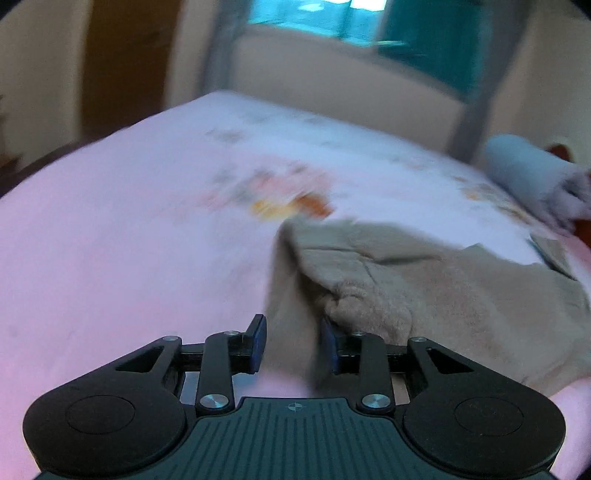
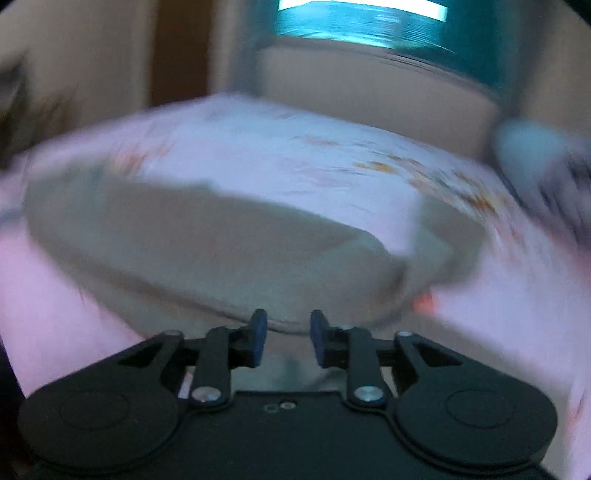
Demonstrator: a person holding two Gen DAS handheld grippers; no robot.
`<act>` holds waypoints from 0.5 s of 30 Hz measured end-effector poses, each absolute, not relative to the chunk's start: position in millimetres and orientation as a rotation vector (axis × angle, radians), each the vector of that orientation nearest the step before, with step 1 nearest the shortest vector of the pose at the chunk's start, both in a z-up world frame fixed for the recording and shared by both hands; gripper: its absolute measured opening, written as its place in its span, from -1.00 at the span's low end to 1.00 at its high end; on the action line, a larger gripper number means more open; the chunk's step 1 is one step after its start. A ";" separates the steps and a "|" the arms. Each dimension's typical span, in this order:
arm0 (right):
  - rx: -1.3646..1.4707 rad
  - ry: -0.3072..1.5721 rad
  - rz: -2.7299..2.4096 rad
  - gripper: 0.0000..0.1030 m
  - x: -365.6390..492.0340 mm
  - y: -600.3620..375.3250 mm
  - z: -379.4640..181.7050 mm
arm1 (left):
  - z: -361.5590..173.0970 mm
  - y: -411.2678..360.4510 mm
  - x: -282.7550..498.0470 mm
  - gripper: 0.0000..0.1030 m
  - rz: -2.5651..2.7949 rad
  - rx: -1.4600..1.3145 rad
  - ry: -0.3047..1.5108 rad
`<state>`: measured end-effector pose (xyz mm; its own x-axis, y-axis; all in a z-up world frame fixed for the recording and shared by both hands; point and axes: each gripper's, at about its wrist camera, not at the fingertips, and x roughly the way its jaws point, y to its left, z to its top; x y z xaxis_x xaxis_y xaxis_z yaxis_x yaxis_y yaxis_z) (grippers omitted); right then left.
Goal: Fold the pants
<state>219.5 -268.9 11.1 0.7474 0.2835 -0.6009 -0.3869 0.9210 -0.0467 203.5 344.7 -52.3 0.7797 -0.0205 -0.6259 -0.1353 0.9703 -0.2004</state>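
Note:
The beige fleece pants (image 1: 424, 291) lie bunched on the pink bed sheet (image 1: 129, 229) at the right of the left wrist view. A fold of them runs down between the blue pads of my left gripper (image 1: 293, 345), whose jaws stand apart around the cloth. In the blurred right wrist view the pants (image 2: 207, 243) spread across the sheet (image 2: 295, 173) just ahead of my right gripper (image 2: 286, 341). Its jaws also stand apart, with the cloth's near edge between them.
A rolled grey-blue cloth (image 1: 528, 173) lies at the bed's far right edge; it also shows in the right wrist view (image 2: 535, 155). A beige wall and a teal window (image 1: 332, 18) lie behind the bed. A brown door (image 1: 125, 62) is at the left.

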 end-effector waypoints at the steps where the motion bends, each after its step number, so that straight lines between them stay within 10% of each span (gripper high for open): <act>1: -0.084 0.620 0.343 -0.53 218.0 -277.5 13.2 | -53.7 346.4 194.5 -0.37 0.082 -0.277 0.680; 10: 0.205 0.631 0.223 -0.08 250.3 -300.9 9.1 | -50.7 324.9 181.1 -0.35 0.065 -0.555 0.647; 13: 0.298 0.661 0.177 0.12 246.3 -304.4 -4.1 | -57.2 326.5 198.3 0.32 0.078 -0.681 0.633; 15: 0.376 0.674 0.160 0.12 251.2 -309.3 -12.0 | -58.5 324.7 210.5 0.33 0.084 -0.718 0.625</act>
<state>251.2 -309.3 -12.0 0.7724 0.2642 -0.5777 -0.0238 0.9208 0.3893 210.5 324.7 -58.5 0.8159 -0.1363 -0.5619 -0.2792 0.7581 -0.5893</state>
